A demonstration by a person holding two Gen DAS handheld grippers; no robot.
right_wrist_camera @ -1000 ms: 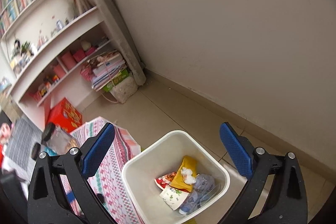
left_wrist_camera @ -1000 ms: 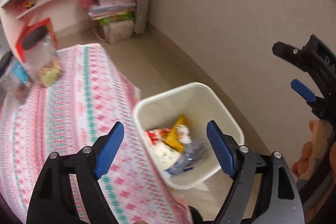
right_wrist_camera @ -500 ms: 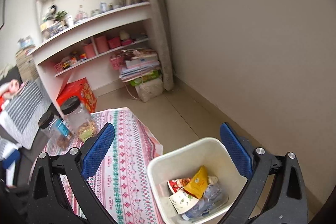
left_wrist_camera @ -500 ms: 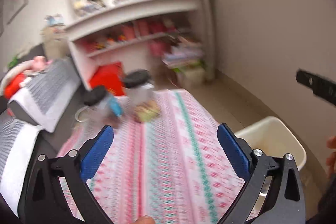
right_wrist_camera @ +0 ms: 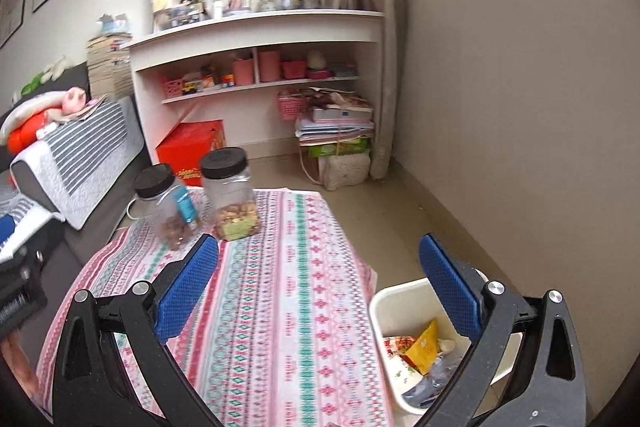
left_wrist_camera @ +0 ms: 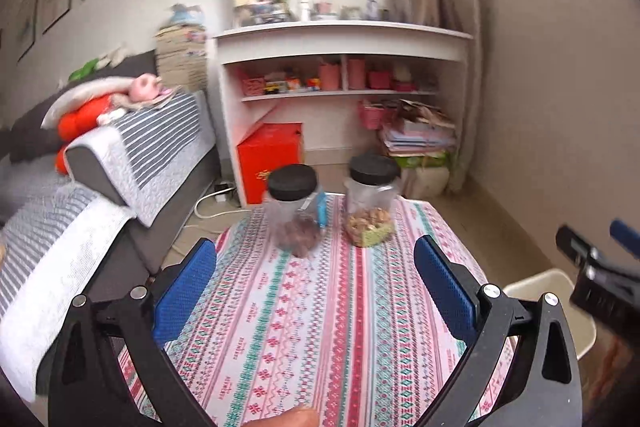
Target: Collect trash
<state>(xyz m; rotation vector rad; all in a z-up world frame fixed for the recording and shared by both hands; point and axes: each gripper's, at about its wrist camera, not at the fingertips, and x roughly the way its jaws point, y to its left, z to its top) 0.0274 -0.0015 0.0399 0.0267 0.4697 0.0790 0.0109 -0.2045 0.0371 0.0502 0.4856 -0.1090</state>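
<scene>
A white trash bin [right_wrist_camera: 390, 311] stands on the floor at the table's right side, holding a yellow wrapper [right_wrist_camera: 425, 347], a red packet and other trash. Its rim also shows in the left wrist view [left_wrist_camera: 556, 279]. My left gripper [left_wrist_camera: 316, 291] is open and empty above the patterned tablecloth [left_wrist_camera: 320, 307]. My right gripper [right_wrist_camera: 318, 289] is open and empty, over the table's right edge and the bin. The right gripper's side [left_wrist_camera: 600, 267] shows at the right of the left wrist view.
Two clear jars with black lids [left_wrist_camera: 294, 211] [left_wrist_camera: 370, 203] stand at the table's far end. A grey sofa with a striped cover [left_wrist_camera: 120, 163] lies left. A white shelf unit [left_wrist_camera: 344, 75], a red box [left_wrist_camera: 272, 159] and stacked papers [left_wrist_camera: 416, 139] stand behind.
Both grippers have swung up and left, away from the bin toward the table. The jars, sofa and shelves came into view. Both stayed open.
</scene>
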